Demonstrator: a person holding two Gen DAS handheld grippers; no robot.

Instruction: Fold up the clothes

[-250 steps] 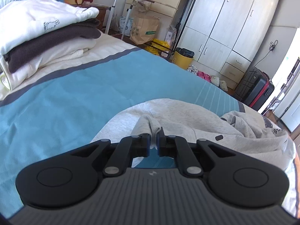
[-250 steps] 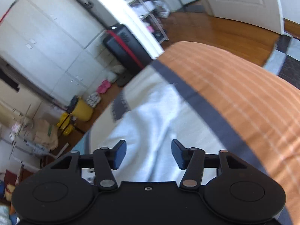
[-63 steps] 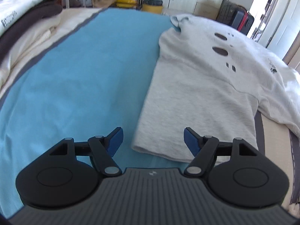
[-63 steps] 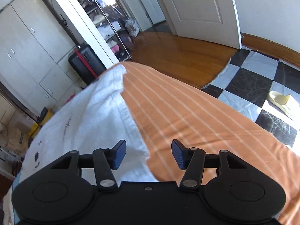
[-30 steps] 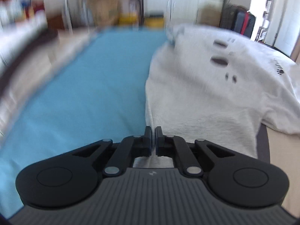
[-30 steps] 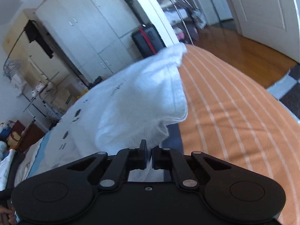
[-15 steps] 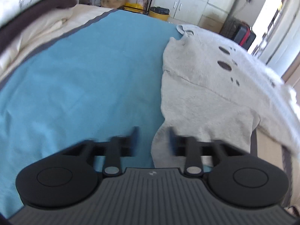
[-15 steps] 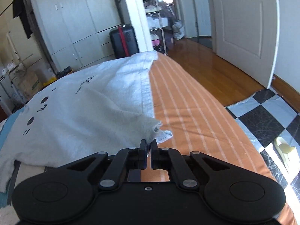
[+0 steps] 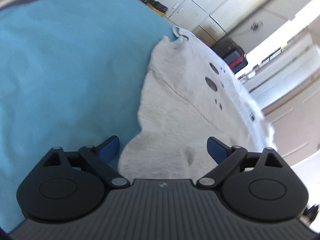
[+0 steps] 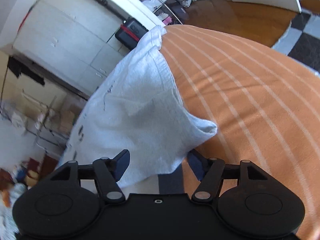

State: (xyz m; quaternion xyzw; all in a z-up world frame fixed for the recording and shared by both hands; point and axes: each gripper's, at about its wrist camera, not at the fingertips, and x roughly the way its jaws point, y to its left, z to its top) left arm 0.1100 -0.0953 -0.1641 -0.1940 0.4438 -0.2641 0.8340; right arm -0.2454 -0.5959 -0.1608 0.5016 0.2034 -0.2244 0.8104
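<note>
A light grey sweatshirt (image 9: pixel 190 104) with dark spots lies spread on the bed, over the blue blanket (image 9: pixel 70 70). Its near hem corner lies between the blue pads of my left gripper (image 9: pixel 163 148), whose jaws are opening and do not press on the cloth. In the right wrist view the same sweatshirt (image 10: pixel 132 112) lies beside the orange striped blanket (image 10: pixel 250 100), one corner folded out to the right. My right gripper (image 10: pixel 158 165) has its jaws opening too, with the cloth's near edge lying loose between them.
White wardrobes (image 9: pixel 200 6) and a black suitcase with a red stripe (image 9: pixel 234 58) stand beyond the bed. In the right wrist view a wooden floor (image 10: pixel 240 12), checkered tiles (image 10: pixel 304 36) and a wire shelf rack (image 10: pixel 160 0) lie past the bed's edge.
Both grippers were shut on the sweatshirt's near edge a second ago; now both stand apart and the cloth lies loose on the bed. Both hands sank and rolled.
</note>
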